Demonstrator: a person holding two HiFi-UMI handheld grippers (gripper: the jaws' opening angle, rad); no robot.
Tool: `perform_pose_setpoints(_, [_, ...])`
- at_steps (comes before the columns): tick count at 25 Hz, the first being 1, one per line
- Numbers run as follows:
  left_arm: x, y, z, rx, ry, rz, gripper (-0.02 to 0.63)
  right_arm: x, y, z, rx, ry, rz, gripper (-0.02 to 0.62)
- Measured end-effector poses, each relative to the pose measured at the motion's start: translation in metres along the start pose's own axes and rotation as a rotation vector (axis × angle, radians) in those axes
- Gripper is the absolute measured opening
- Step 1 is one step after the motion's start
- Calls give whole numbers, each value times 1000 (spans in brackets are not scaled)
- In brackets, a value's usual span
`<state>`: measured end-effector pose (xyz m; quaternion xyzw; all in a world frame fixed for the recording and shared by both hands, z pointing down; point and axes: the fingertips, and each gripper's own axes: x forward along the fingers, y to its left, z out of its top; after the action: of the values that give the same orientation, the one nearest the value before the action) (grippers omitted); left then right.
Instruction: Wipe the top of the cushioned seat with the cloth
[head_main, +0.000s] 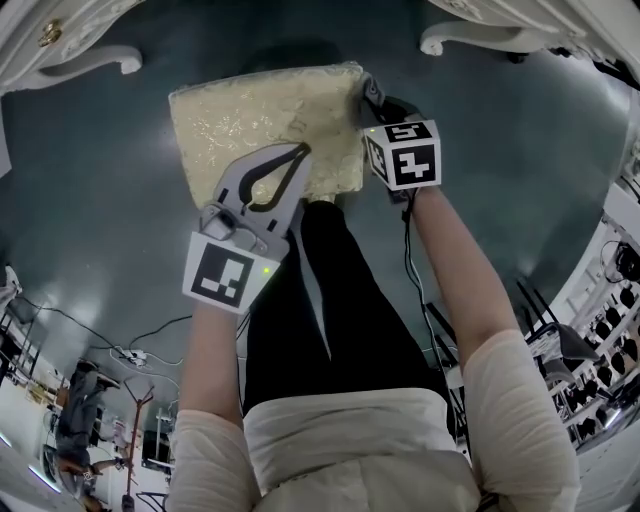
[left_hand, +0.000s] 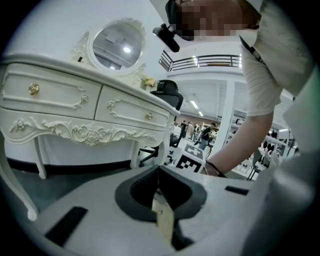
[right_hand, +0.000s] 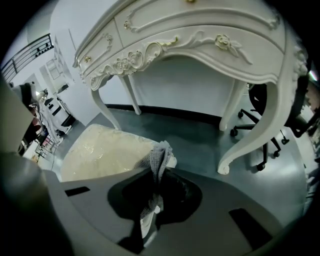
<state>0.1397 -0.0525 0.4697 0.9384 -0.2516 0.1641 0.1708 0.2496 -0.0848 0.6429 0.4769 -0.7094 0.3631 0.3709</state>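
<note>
Even indoor light; fisheye distortion, dark corners.

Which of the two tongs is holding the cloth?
The right tongs: the grey cloth is pinched between their jaws. The left tongs are shut, with no cloth in them.

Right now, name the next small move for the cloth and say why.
Likely lower the right hand-held gripper and draw it leftward onto the cushioned seat. Its jaws pinch the cloth at the seat's right edge, and most of the top lies uncovered to its left.
</note>
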Motion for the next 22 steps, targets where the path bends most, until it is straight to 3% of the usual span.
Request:
perform_pose_setpoints(4, [-6,1,11,-13,-17,3,2,-17,-4,2,27,-18,-25,27])
perform_pose_setpoints(9, [-35,8,11,-17,-16,11,3,-38,25,23,66,-88,-14,26])
perform_pose_setpoints(15, [-88,44,-6,-24,2,46,2,-41,100,50,73,-125,44,28])
perform_pose_setpoints(22, [-144,79,-15,-23,-10,66,3,-20,196,59,11,-80,112,27])
